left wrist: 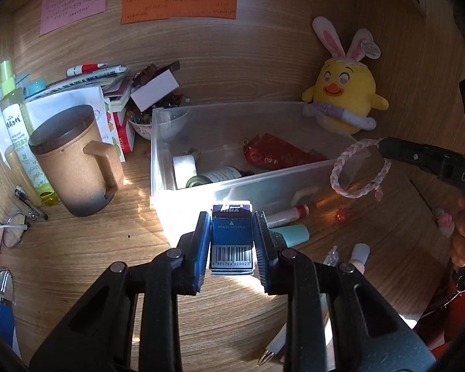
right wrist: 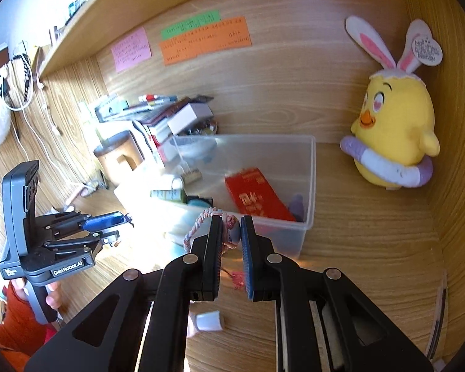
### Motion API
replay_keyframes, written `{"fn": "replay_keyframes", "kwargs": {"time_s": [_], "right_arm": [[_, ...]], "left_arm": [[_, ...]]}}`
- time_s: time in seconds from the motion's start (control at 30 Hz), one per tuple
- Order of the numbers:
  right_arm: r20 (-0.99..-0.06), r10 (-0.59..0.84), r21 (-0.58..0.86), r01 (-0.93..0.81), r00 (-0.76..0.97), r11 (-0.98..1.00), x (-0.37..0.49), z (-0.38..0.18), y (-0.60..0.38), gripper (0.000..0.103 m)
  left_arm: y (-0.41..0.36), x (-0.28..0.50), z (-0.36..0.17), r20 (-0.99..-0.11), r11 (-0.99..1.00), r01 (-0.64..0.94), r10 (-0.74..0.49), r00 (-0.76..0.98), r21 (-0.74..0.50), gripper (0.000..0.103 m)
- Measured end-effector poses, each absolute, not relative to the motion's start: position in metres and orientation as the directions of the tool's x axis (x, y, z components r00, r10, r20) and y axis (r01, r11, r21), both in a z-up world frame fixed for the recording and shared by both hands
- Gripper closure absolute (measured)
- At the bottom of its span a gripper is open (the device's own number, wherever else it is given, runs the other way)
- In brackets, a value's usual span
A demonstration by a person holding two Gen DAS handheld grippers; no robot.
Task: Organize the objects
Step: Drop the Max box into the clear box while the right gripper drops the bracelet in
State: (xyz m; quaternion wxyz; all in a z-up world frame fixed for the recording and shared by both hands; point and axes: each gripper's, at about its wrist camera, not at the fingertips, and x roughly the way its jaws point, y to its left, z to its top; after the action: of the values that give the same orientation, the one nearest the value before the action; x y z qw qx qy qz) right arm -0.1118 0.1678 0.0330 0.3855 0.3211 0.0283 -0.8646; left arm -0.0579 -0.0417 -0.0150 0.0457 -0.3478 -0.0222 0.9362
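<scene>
The left gripper (left wrist: 231, 235) clamps a small blue rectangular box (left wrist: 231, 232) with a barcode, before the clear plastic bin (left wrist: 251, 183). The right gripper (right wrist: 231, 232) pinches a braided pastel bracelet (left wrist: 356, 170); only the left view shows its whole loop, hanging beside the bin.

Harsh sunlight glares off the clear bin (left wrist: 167, 161); fisheye edges perhaps blurred.

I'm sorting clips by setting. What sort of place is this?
Probably a home or dorm study desk set in a wooden nook: sticky notes on the back panel, a plush chick, a lidded mug.
</scene>
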Motion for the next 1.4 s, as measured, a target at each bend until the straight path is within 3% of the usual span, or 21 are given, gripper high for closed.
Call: {"fn": "replay_keyframes", "kwargs": {"time_s": [0.77,1.4], "right_arm": [[-0.544,-0.655,0.185,0.686,-0.525,-0.704,-0.139,0.052,0.134,0.092],[-0.611,-0.626,0.182,0.684,-0.485,-0.707,-0.175,0.023,0.109,0.092]], "left_arm": [[-0.045,-0.100,0.025,-0.570,-0.995,-0.054,0.090,-0.817,-0.079,0.076],[-0.047,-0.158,0.004,-0.637,-0.998,-0.005,0.045,-0.770,-0.064,0.076]]}}
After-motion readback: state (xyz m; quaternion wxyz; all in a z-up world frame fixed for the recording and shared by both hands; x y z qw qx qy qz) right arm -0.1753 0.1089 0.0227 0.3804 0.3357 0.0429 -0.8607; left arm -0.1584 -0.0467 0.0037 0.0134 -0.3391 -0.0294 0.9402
